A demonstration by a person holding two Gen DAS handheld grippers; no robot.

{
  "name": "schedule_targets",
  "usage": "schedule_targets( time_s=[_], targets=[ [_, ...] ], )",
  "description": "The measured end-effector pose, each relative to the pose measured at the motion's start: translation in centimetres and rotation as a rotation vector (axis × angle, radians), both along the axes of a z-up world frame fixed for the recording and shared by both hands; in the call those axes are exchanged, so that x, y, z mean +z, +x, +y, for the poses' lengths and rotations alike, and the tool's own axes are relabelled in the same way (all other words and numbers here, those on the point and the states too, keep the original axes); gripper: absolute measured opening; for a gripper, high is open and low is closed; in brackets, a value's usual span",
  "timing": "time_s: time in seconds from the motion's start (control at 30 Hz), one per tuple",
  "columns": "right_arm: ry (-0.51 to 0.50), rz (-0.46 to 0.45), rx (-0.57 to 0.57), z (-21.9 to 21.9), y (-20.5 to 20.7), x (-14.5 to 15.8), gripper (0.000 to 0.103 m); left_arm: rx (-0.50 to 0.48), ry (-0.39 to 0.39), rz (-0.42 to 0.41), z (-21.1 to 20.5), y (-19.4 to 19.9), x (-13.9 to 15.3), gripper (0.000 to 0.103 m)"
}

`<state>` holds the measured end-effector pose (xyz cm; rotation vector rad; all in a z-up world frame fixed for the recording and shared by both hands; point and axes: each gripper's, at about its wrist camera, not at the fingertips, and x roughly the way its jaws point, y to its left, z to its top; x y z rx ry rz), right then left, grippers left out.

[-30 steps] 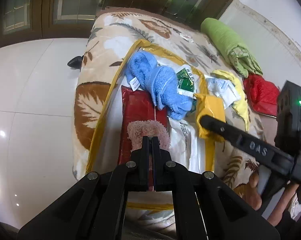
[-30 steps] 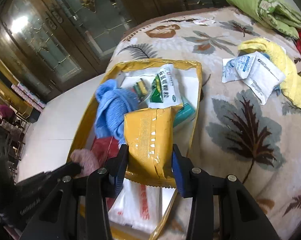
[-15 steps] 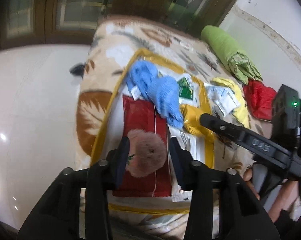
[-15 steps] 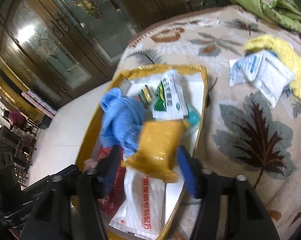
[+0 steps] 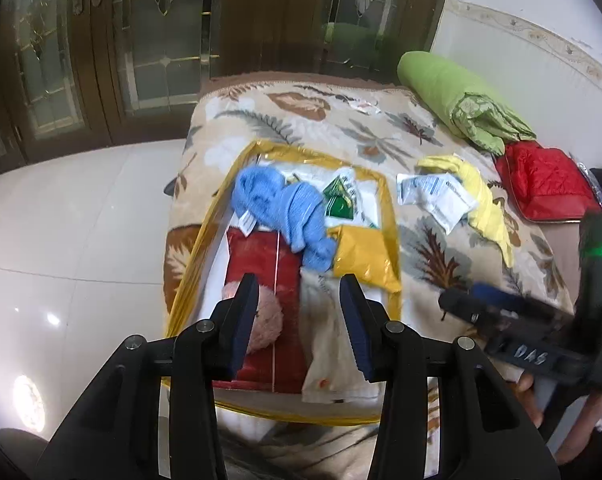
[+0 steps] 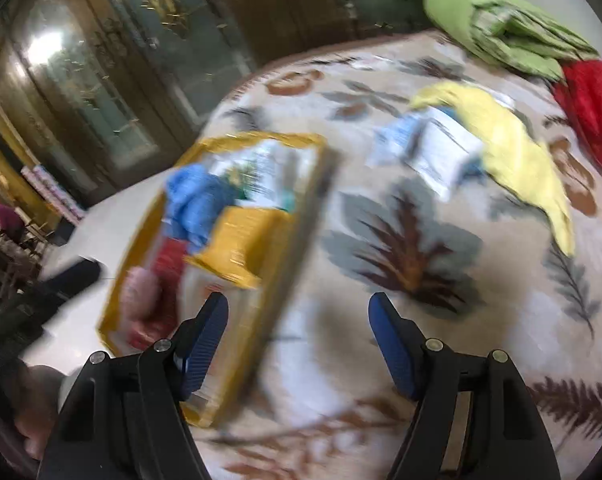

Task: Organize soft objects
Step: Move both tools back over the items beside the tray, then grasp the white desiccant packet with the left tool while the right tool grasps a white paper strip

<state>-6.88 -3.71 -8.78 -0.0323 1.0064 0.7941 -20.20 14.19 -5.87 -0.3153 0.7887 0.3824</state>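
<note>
Both my claws hang spread with nothing between their pads: my left gripper (image 5: 299,316) hovers over the near end of the yellow-trimmed clear storage bag (image 5: 393,216), my right gripper (image 6: 299,330) over the leaf-patterned plush blanket (image 6: 401,248) just right of that bag. Directly under my left pads lies one pink fluffy pom-pom (image 5: 265,322) on one flat red packet (image 5: 261,256); just right of that, one pale printed pouch (image 5: 333,344). Farther in sit one yellow foil packet (image 5: 365,254), one blue knitted cloth (image 5: 285,208) and one green-and-white sachet (image 5: 341,194), all inside the bag. Still outside, to the right on the blanket, I count two white sachets (image 5: 433,196) partly under one yellow cloth (image 5: 483,204), then one red quilted cushion (image 5: 545,184) and one rolled green quilt (image 5: 457,96) at the far right. My right view is smeared by motion, so I cannot judge its height above the blanket well. The risks, as I judge them: the yellow foil packet rests against the bag's right rim and could slip over it if nudged; grabbing the yellow cloth could drag the sachets along or scatter them; and my two claws are near enough to collide.
</note>
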Motion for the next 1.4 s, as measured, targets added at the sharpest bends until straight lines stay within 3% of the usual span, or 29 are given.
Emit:
schedule_targets(
  time_s=[0.23, 0.4, 0.6, 0.7, 0.9, 1.1, 1.23, 1.37, 1.4],
  targets=[
    [0.006, 0.031, -0.027, -2.7, 0.1, -0.3, 0.073, 0.012, -0.023, 0.003, -1.4, 0.2, 0.3, 0.042],
    [0.059, 0.091, -0.074, -4.9, 1.8, -0.2, 0.073, -0.036, -0.099, -0.03, -2.7, 0.7, 0.5, 0.042],
    [0.082, 0.08, -0.101, -6.9, 4.0, 0.5, 0.073, -0.086, -0.198, -0.041, -3.8, 3.5, 0.3, 0.042],
    [0.111, 0.099, -0.11, -7.6, 5.7, 0.4, 0.073, -0.111, -0.213, -0.034, -4.4, 5.4, 0.2, 0.042],
    [0.109, 0.057, -0.108, -7.1, 9.0, 0.8, 0.072, -0.154, -0.204, -0.015, -5.3, 9.5, -0.3, 0.042],
    [0.056, -0.012, -0.122, -4.3, 14.2, 1.0, 0.064, -0.171, -0.215, 0.003, -4.8, 12.9, -1.2, 0.042],
    [0.021, 0.0, -0.115, -2.2, 17.1, -0.8, 0.048, -0.185, -0.213, 0.026, -4.5, 15.0, -1.7, 0.042],
    [-0.013, 0.03, -0.103, -1.3, 17.1, -2.7, 0.014, -0.198, -0.203, 0.05, -4.1, 17.2, -2.3, 0.042],
    [-0.011, 0.037, -0.113, -1.6, 16.8, -2.8, 0.012, -0.202, -0.198, 0.054, -4.1, 17.7, -2.4, 0.042]
  ],
)
